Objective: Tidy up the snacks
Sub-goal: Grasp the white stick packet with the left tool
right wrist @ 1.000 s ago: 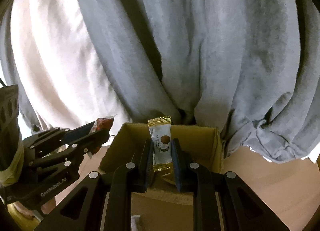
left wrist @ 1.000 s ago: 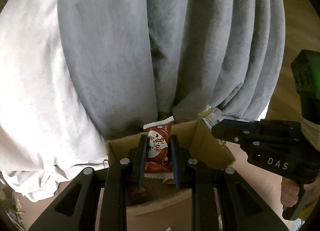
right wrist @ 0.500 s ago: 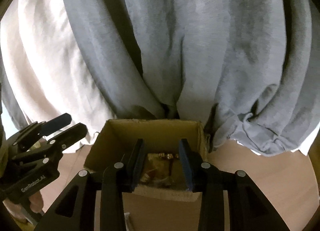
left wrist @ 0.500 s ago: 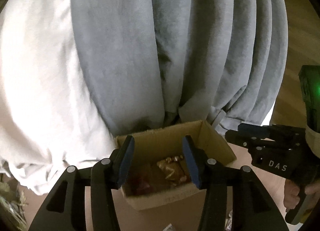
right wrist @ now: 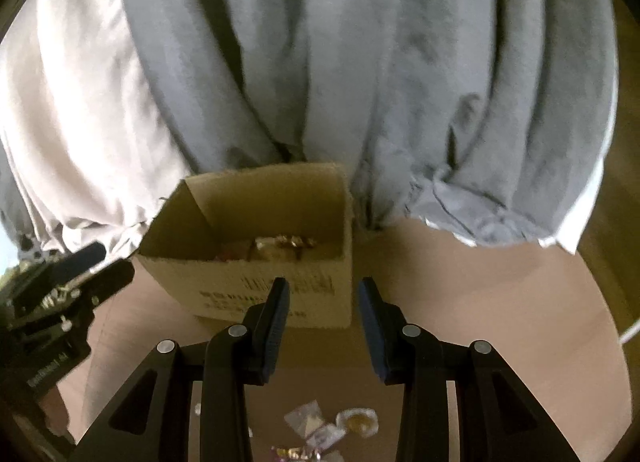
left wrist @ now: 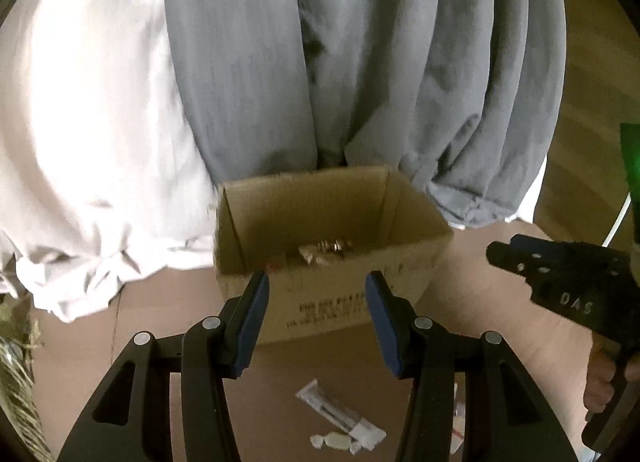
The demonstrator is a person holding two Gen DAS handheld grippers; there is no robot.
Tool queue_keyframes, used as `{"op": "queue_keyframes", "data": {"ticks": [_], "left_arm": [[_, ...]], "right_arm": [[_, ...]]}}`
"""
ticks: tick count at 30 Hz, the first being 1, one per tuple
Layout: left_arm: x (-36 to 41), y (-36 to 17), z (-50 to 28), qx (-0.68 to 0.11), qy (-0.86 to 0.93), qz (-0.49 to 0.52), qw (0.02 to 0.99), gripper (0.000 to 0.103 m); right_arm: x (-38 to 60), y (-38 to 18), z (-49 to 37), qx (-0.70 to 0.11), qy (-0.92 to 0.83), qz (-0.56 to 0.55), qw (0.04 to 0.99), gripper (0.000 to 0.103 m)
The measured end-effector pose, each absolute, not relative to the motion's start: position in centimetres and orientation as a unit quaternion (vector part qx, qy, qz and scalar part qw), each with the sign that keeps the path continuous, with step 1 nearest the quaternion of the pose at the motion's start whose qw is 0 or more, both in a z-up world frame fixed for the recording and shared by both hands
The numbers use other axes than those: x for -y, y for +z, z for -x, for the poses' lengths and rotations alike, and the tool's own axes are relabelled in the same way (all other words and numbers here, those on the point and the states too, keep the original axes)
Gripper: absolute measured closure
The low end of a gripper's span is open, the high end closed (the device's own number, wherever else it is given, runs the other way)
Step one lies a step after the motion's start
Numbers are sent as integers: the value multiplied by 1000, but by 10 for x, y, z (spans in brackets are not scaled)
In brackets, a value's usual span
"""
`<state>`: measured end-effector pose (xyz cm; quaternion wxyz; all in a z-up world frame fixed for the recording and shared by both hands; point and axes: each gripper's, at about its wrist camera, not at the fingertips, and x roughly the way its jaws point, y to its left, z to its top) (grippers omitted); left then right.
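Cardboard box (left wrist: 332, 298) stands on the brown floor (left wrist: 160, 314) in the left wrist view, with wrapped snacks (left wrist: 324, 252) inside, and the left gripper (left wrist: 316, 292) is before it with fingers apart and nothing between them (more loose snacks (left wrist: 340, 424) lie below). From the right wrist view, the right gripper (right wrist: 323, 296) is also spread apart and holds nothing, just before the same box (right wrist: 256, 290), with loose wrappers (right wrist: 320, 428) on the floor under it.
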<state>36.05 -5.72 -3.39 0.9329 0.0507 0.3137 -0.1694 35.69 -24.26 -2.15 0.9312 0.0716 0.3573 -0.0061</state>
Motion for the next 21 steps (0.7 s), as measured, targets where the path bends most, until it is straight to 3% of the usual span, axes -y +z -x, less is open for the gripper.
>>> {"op": "queue_keyframes", "data": {"ticks": [21], "left_arm": [[72, -127, -335, -408, -162, -87, 894, 49]], "right_arm": [[254, -120, -307, -449, -30, -117, 885, 66]]}}
